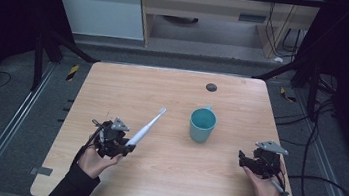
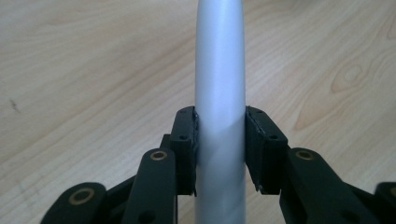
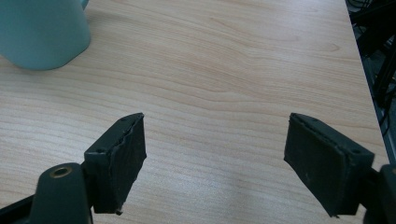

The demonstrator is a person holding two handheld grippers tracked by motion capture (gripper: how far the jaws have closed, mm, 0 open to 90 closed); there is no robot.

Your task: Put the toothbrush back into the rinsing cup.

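Note:
My left gripper (image 1: 126, 147) is shut on the thick handle of a white and pale blue electric toothbrush (image 1: 146, 127), which slants up and away toward the right with its brush head in the air. In the left gripper view both pads press on the grey handle (image 2: 219, 93) from either side. A teal mug (image 1: 202, 124) stands upright in the middle of the wooden table (image 1: 162, 182), to the right of the brush head. My right gripper (image 1: 244, 159) rests near the table's right front, open with nothing between its fingers (image 3: 123, 158); the mug (image 3: 42, 32) sits far left of it.
A small dark round spot (image 1: 211, 87) lies near the table's far edge. Cables trail on the floor at the right, and dark frame legs stand at both back corners. A cabinet and shelf unit stand behind the table.

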